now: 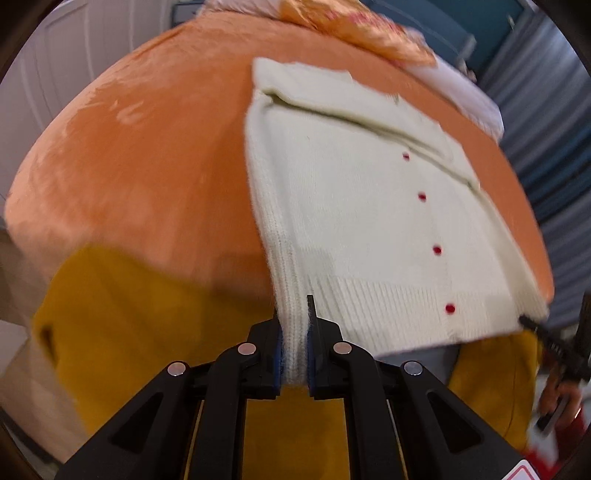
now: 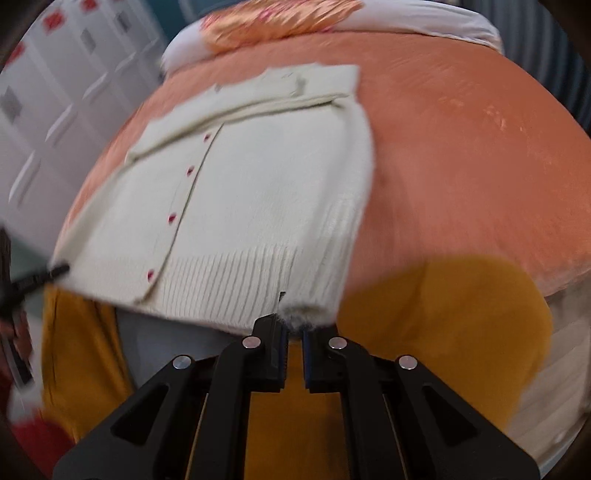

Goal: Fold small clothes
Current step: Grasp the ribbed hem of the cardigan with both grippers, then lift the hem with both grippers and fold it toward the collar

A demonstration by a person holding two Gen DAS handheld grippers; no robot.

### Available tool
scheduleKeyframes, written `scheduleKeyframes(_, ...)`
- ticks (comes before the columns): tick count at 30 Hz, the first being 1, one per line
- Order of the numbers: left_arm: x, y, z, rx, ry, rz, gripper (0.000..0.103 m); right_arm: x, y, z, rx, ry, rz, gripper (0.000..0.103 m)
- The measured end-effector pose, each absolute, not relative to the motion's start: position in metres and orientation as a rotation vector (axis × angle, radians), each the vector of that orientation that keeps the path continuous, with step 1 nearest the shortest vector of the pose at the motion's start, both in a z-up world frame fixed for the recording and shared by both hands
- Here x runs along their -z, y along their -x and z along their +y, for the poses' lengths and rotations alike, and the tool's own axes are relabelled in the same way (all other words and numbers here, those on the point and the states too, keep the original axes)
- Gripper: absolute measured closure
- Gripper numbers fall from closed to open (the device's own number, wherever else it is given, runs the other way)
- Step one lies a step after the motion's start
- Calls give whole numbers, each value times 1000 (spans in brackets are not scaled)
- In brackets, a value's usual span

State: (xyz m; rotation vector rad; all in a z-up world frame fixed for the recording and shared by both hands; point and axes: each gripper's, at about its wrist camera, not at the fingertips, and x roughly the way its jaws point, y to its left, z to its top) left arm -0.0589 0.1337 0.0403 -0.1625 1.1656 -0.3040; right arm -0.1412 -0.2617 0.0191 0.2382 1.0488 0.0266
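A cream knitted cardigan with small red buttons lies on an orange plush bed cover, its sides folded in. My left gripper is shut on the ribbed hem at the cardigan's left corner. My right gripper is shut on the hem at the cardigan's right corner. Each gripper's tip shows at the edge of the other's view: the right one and the left one. The hem is lifted a little off the cover.
A mustard-yellow garment is close below the grippers, also in the right wrist view. An orange patterned pillow and white bedding lie at the far end of the bed. White cupboard doors stand to the left.
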Motion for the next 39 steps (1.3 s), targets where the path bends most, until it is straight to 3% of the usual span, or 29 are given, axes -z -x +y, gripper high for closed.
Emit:
scheduleKeyframes(10,-73,144,142,318,176,1268,97,-51,233,-257,-65,-304,1149,98)
scheduleKeyframes(24,-129,12,131,290,296,804,96,-99,136,-290,-18,-395,739,98)
scheduleKeyframes(39,-90,-99,111,135,341,708,96,-86,23,-296,97,-479,530,98)
